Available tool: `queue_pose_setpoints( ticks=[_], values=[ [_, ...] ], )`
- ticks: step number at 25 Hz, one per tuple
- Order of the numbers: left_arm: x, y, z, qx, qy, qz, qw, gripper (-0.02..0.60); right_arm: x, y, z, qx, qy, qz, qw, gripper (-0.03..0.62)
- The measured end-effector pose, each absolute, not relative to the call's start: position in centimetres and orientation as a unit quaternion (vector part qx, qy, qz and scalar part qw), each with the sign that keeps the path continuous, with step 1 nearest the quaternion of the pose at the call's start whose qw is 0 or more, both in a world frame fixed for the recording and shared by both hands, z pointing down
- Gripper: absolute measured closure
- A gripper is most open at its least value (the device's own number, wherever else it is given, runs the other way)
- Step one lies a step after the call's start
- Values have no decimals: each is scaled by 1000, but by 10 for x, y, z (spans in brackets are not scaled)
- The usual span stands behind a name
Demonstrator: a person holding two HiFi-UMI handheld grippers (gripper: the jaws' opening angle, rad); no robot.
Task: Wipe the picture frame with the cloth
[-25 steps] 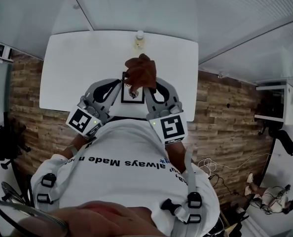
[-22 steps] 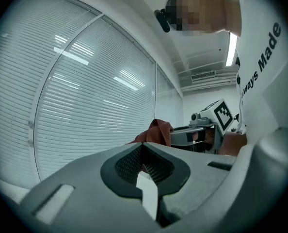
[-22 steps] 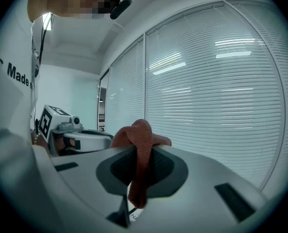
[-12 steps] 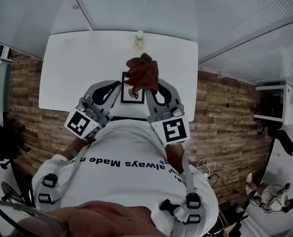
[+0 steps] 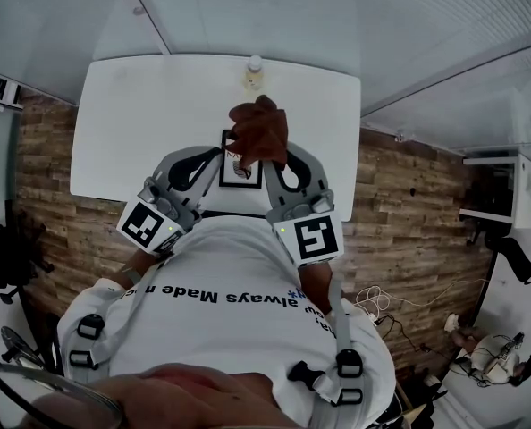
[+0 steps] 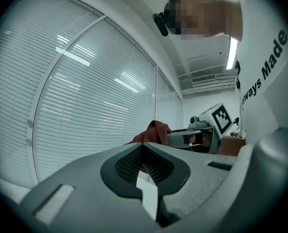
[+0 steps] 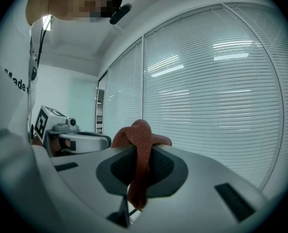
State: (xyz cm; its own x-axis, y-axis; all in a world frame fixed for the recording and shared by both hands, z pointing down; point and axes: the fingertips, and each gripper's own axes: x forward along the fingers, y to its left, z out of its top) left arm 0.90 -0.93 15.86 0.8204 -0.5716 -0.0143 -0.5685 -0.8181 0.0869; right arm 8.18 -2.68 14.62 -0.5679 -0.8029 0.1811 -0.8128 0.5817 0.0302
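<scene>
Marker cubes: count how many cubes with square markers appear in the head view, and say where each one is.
2. One marker cube lies below-left of the picture frame; the other lies below-right. None seems hidden.

A white rectangular counter with rounded corners [image 5: 131, 123] stands on a brown wood-plank floor [image 5: 408, 204]. Past its far edge rise tall windows covered by white horizontal blinds [image 7: 216, 96], divided by slim white mullions, with bright streaks of lamp light showing on the slats. A long white ceiling light strip [image 6: 232, 52] glows overhead, near a slatted ceiling vent [image 6: 202, 78]. A white boxy cabinet [image 5: 502, 186] sits at the right, and pale loose cables [image 5: 386, 300] lie on the floor.
</scene>
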Motion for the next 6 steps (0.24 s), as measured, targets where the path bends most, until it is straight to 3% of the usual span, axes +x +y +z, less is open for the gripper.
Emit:
queue_pose_setpoints(
  ticks=[6],
  values=[
    [8,-18,157,953,-299,-25,41,578,79,-34,147,455,-886,32,85,579]
  ],
)
